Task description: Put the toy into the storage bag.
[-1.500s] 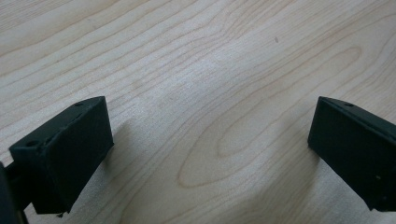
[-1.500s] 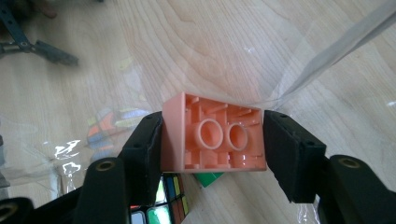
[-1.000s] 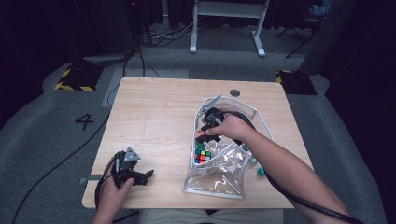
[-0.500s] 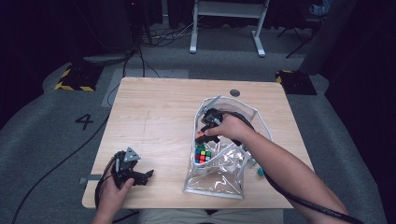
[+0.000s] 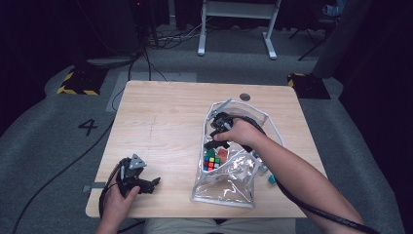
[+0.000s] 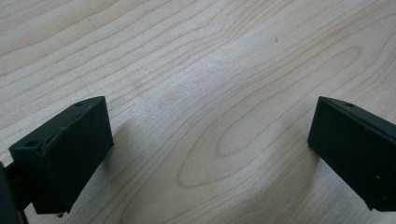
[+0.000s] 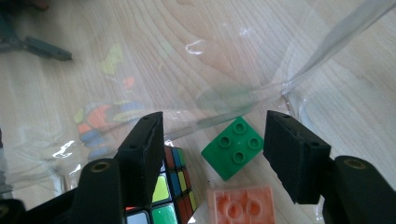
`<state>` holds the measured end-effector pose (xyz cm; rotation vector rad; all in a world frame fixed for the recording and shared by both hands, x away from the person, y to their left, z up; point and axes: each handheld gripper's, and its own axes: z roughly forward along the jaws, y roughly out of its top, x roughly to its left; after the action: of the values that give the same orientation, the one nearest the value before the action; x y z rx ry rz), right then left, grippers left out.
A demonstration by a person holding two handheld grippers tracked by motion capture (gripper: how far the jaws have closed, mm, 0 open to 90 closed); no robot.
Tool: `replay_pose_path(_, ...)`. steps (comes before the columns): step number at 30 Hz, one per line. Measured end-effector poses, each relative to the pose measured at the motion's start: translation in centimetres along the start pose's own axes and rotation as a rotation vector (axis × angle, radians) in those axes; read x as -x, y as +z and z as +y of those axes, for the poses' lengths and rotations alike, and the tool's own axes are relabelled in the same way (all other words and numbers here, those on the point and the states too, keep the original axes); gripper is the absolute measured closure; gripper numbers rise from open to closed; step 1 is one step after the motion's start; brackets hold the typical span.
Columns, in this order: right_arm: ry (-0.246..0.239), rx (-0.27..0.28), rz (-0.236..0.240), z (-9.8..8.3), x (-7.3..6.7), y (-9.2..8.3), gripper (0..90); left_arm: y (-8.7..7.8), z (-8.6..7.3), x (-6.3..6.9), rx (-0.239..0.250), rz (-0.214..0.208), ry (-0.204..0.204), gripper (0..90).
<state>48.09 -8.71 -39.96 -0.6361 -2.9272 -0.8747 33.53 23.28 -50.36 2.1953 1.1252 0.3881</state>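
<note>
A clear plastic bag [image 5: 229, 183] lies on the right half of the wooden table [image 5: 160, 122]. Inside it are a colour cube [image 5: 211, 162] and an orange brick [image 5: 222, 153]. My right gripper [image 5: 212, 141] reaches into the bag's mouth. In the right gripper view its jaws [image 7: 215, 126] stand open and have just opened a little further. A green brick [image 7: 233, 148] lies loose between them, with the orange brick [image 7: 240, 207] and the cube [image 7: 170, 191] nearer the camera. My left gripper [image 5: 150, 184] rests open near the front left edge, over bare wood [image 6: 210, 121].
A small teal item [image 5: 272, 179] lies on the table beside the right forearm. A dark round plug [image 5: 244, 97] sits in the tabletop near the far edge. White frame legs [image 5: 236, 29] stand on the floor beyond the table.
</note>
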Motion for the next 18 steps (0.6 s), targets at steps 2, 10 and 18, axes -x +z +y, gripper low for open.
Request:
replay_pose_path(2, -0.001, 0.008, -0.006, 0.0, 0.0, -0.5, 38.8, 0.0, 0.0, 0.0, 0.0, 0.0, 0.0, 0.0)
replay_pose_path(10, -0.002, 0.062, -0.037, 0.2, -0.5, -3.5, 37.9, 0.0, 0.0, 0.0, -0.003, -0.001, 0.001, 0.0)
replay_pose_path(18, 0.022, 0.135, -0.094, -0.1, -0.9, -7.8, 37.0, 0.0, 0.0, 0.0, -0.002, -0.002, 0.002, 0.0)
